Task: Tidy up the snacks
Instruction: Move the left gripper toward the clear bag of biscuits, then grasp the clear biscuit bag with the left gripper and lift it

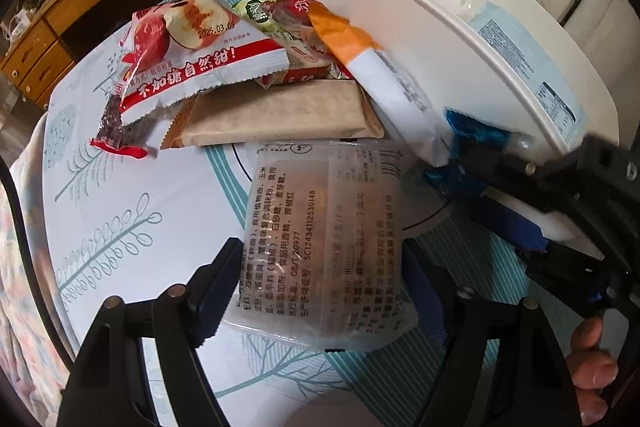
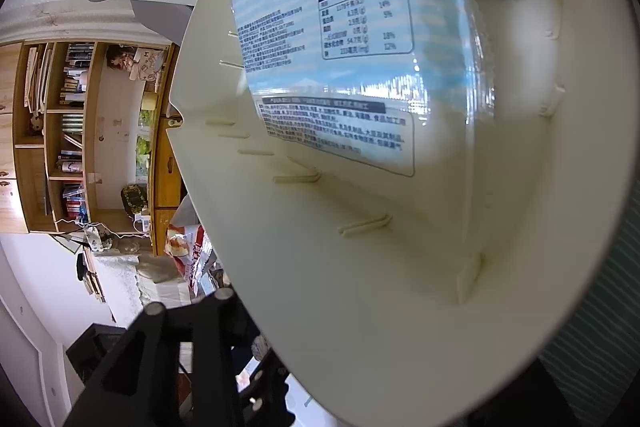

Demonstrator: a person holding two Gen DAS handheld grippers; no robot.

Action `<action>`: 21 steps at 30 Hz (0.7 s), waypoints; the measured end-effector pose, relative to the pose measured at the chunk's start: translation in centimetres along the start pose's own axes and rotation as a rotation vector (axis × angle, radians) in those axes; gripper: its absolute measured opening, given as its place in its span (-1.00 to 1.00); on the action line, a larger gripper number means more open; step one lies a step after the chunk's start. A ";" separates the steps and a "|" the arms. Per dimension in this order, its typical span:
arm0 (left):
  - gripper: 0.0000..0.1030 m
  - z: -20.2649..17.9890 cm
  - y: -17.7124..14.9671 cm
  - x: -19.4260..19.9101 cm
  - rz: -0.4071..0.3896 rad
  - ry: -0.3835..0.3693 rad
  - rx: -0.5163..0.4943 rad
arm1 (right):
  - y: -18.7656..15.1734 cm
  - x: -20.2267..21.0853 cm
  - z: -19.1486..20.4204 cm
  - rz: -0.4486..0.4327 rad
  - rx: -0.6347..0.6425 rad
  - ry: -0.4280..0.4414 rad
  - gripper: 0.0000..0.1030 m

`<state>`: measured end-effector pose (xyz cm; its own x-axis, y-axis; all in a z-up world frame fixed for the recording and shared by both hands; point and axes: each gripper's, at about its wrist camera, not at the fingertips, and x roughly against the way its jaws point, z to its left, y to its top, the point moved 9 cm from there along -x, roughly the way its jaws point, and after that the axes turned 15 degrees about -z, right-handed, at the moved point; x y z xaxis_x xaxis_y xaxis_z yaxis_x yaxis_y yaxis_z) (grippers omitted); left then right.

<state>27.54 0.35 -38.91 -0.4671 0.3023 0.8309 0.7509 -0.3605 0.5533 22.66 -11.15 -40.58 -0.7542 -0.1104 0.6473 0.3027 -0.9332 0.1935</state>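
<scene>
On the surface (image 1: 132,187), a clear snack pack (image 1: 324,247) sits between the left gripper (image 1: 324,267) jaws, spread and just flanking it. Right gripper (image 1: 472,163) jaws pinch the tilted white bin (image 1: 400,27) rim; the blue packet (image 2: 360,47) lies inside.

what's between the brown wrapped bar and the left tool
In the left wrist view, the clear snack packet lies between the brown bar and the left tool, its near end between the open fingers.

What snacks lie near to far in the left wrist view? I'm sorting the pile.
Clear noodle packet → brown paper packet → red apple-print packet → green packet.
</scene>
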 end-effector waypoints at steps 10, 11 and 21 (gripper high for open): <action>0.29 -0.1 -0.3 0.6 -0.017 0.008 0.005 | 0.2 0.1 -0.2 0.005 0.012 -0.008 -0.96; 0.28 0.0 -0.3 0.7 -0.015 0.007 0.011 | 0.2 0.1 -0.2 0.008 0.014 -0.010 -0.96; 0.27 2.1 -2.3 2.6 -0.011 0.016 0.083 | -0.9 0.4 0.8 0.007 0.150 -0.073 -0.94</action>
<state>25.60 3.78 -38.17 -0.4824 0.2918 0.8259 0.7816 -0.2822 0.5562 22.55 -10.03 -39.87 -0.7091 -0.0863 0.6998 0.3954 -0.8704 0.2933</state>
